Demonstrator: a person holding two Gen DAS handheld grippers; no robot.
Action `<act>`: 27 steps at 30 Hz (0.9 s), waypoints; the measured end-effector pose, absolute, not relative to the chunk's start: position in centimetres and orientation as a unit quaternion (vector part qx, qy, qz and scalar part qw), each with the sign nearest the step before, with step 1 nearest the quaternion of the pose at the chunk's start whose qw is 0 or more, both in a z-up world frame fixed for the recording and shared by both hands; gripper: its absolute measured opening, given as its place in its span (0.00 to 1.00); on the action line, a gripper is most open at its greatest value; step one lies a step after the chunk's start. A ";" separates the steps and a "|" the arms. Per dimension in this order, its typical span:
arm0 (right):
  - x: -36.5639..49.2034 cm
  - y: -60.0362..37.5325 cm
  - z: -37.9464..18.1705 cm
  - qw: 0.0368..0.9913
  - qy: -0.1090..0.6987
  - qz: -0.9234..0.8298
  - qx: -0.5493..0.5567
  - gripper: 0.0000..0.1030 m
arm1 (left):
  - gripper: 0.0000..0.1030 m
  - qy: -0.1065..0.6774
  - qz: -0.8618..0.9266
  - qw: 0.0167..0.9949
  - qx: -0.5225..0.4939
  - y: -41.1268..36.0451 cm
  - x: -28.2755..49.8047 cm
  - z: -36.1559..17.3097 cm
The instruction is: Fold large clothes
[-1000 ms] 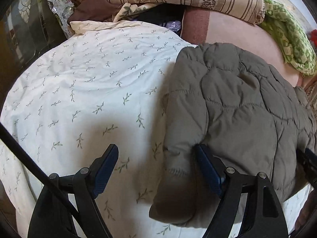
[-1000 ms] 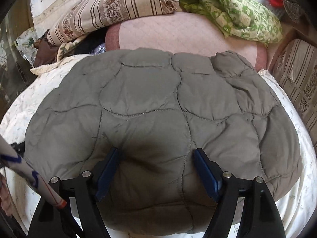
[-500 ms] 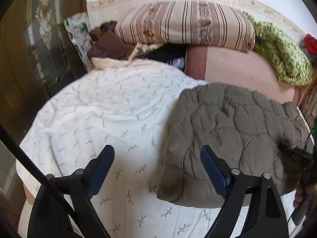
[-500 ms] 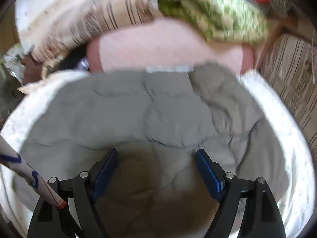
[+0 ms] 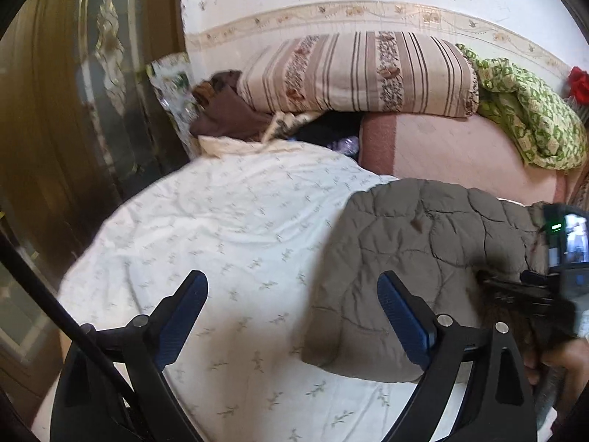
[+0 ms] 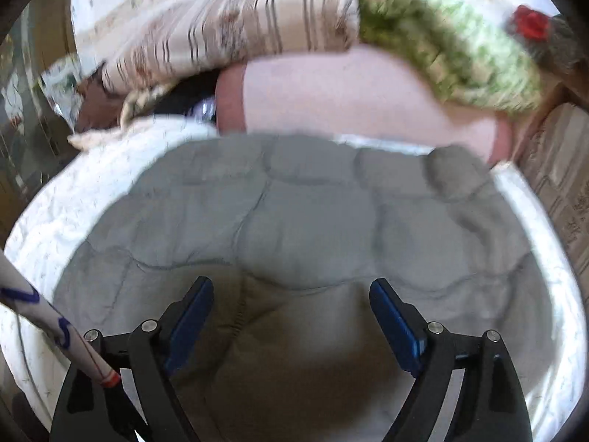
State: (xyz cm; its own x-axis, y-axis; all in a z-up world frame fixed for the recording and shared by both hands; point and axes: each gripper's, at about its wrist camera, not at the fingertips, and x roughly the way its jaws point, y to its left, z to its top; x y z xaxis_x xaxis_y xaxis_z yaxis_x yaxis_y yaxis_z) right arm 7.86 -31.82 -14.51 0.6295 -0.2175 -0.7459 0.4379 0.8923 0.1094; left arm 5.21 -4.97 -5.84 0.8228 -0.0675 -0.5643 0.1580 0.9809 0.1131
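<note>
A grey-green quilted jacket (image 5: pixel 416 258) lies folded into a compact block on the white leaf-print bedspread (image 5: pixel 228 221). It also fills the right wrist view (image 6: pixel 313 228), which is blurred. My left gripper (image 5: pixel 292 305) is open and empty, held above the bedspread beside the jacket's left edge. My right gripper (image 6: pixel 291 313) is open and empty, held above the jacket's near edge. The right gripper's body shows at the right edge of the left wrist view (image 5: pixel 552 280).
A striped folded quilt (image 5: pixel 360 73), a green patterned blanket (image 5: pixel 526 118) and a pink mattress pad (image 5: pixel 452 147) lie at the bed's head by the wall. Brown clothes (image 5: pixel 224 118) sit at back left. A dark wooden wardrobe (image 5: pixel 73 110) stands left. A striped cushion (image 6: pixel 563 184) is at right.
Both grippers have drawn back and up from the jacket, so the bed and the wall show more. The jacket lies still. Both grippers stay open.
</note>
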 end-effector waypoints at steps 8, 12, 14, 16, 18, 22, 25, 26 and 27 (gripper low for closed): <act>7.5 -31.6 -14.2 0.890 0.386 -0.206 0.133 0.94 | 0.90 0.309 -0.063 0.946 0.076 -4.4 4.2 -5.5; 2.5 -31.2 -13.9 0.895 0.365 -0.223 0.126 0.94 | 0.90 0.322 -0.081 0.940 0.081 -4.8 3.3 -5.7; 0.8 -32.0 -14.7 0.885 0.379 -0.238 0.125 0.94 | 0.90 0.326 -0.091 0.937 0.084 -5.1 2.7 -5.8; -1.4 -33.2 -16.2 0.868 0.405 -0.252 0.138 0.94 | 0.90 0.327 -0.101 0.936 0.087 -5.3 1.9 -5.7; -3.3 -33.9 -16.5 0.862 0.407 -0.259 0.158 0.94 | 0.90 0.328 -0.107 0.934 0.091 -5.6 1.1 -5.7; -7.0 -33.9 -16.0 0.856 0.403 -0.276 0.172 0.94 | 0.90 0.338 -0.126 0.928 0.092 -6.0 0.0 -5.7; -9.4 -33.0 -15.8 0.854 0.399 -0.279 0.184 0.94 | 0.90 0.353 -0.142 0.921 0.089 -6.4 -0.7 -5.9; -9.9 -32.7 -15.6 0.853 0.399 -0.281 0.186 0.94 | 0.90 0.357 -0.147 0.918 0.088 -6.5 -0.9 -6.0; -10.5 -32.2 -15.4 0.853 0.397 -0.281 0.188 0.94 | 0.90 0.362 -0.153 0.916 0.087 -6.6 -1.2 -6.1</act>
